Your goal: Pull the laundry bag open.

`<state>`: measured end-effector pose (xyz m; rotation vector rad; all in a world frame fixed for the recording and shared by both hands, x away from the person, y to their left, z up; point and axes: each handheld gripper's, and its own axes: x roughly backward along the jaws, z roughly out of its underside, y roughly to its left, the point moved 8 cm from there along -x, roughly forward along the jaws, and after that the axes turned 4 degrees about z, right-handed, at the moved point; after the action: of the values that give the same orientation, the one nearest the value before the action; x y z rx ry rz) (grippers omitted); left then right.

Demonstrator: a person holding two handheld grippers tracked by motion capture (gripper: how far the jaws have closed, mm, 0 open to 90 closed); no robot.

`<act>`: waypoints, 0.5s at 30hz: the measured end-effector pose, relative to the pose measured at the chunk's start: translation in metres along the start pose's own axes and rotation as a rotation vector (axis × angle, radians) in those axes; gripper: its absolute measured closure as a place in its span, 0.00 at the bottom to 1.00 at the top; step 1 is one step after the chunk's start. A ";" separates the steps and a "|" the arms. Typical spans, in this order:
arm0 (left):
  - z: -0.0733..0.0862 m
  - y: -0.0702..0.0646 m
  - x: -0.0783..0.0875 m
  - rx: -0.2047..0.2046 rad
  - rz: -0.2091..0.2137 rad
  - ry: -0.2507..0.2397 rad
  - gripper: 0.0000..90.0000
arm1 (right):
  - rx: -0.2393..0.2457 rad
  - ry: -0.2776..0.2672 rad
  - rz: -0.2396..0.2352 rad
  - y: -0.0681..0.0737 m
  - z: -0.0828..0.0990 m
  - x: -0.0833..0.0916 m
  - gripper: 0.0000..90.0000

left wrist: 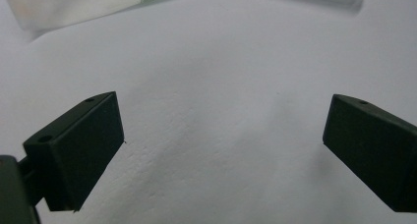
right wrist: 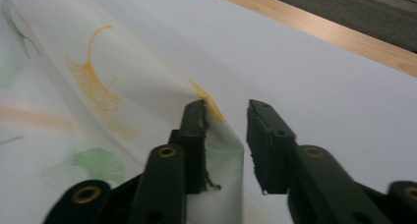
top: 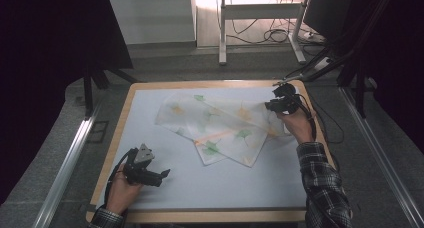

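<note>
— Spreading across the far right half of the white table (top: 165,188) in the high view: a sheer, leaf-printed cloth (top: 220,125), folded into a loose wedge. Where does it point?

— Its long axis runs from the far left toward the near right, with one corner aimed at the near edge. The right gripper (top: 281,104) sits at the cloth's far right corner; the left gripper (top: 150,174) rests well apart, near the table's front left.

— And the left gripper view?

— Jaws spread wide over bare table, nothing between them; the cloth's (left wrist: 74,5) edge lies beyond.

— The right gripper view (right wrist: 226,145)?

— Jaws parted, no pinch. A raised fold of cloth (right wrist: 223,155) stands in the gap, leaning on one pad, the other clear of it.

— How will it handle?

— Likely feather-light, limp and slippery. It should sag and crease, so best taken at a corner or hem, pinched firmly.
</note>
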<state>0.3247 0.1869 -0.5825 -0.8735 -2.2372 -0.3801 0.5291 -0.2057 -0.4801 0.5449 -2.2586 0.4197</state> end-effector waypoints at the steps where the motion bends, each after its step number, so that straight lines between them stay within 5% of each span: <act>1: 0.000 0.000 0.000 0.000 0.001 -0.001 0.02 | 0.003 -0.004 0.008 -0.002 0.001 0.000 0.71; 10: 0.000 -0.001 -0.001 -0.005 -0.004 0.009 0.01 | -0.020 -0.047 0.044 -0.016 0.000 0.014 0.54; 15: 0.000 -0.001 -0.001 -0.005 -0.007 0.007 0.01 | -0.021 -0.079 -0.011 -0.005 0.000 0.032 0.54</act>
<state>0.3246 0.1857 -0.5832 -0.8655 -2.2340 -0.3922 0.5116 -0.2179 -0.4555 0.5715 -2.3317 0.3743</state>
